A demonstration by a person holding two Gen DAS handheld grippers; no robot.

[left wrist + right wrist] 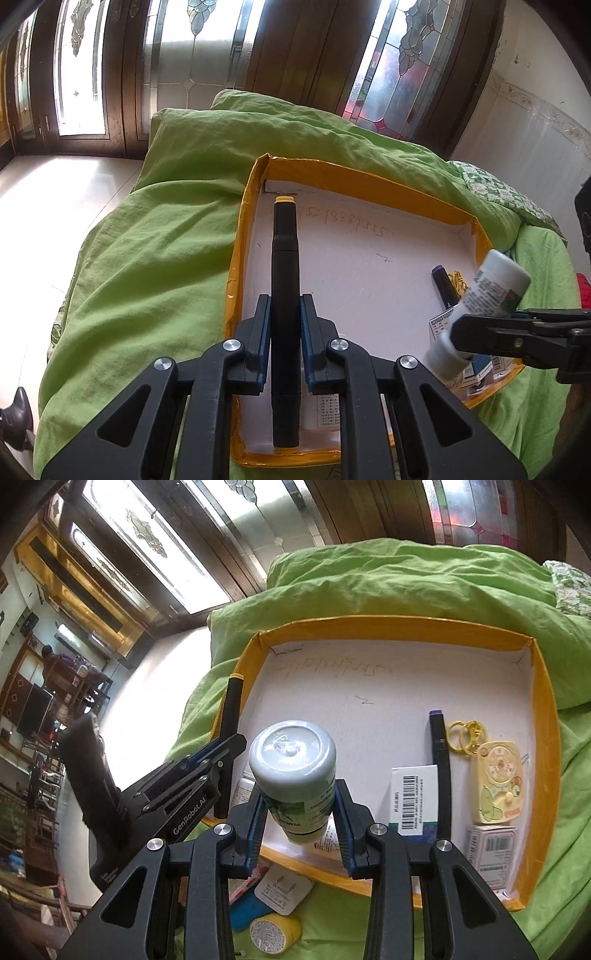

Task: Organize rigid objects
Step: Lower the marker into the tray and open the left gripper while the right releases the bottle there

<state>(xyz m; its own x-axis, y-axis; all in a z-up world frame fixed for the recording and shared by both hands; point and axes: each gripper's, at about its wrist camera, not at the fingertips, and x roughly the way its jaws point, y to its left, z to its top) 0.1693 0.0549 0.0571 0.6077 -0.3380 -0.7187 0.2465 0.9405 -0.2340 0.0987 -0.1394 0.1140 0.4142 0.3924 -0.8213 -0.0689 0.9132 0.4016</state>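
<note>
My left gripper [285, 314] is shut on a black marker with yellow ends [284, 280], held lengthwise over the left side of a yellow-rimmed cardboard tray [236, 236]. My right gripper [300, 805] is shut on a white bottle [293, 760], held over the tray's near edge [314, 867]. The bottle also shows in the left wrist view [487, 295]. The tray holds a purple-capped marker [439, 768], a white box with a barcode [412, 797], a yellow key-ring charm [498, 779] and a small white box [491, 853].
The tray lies on a green quilt [155, 236] on a bed. Outside the tray's near edge lie a white plug adapter [282, 890], a yellow roll [273, 932] and a blue item [245, 908]. Glass doors [81, 66] and floor stand beyond.
</note>
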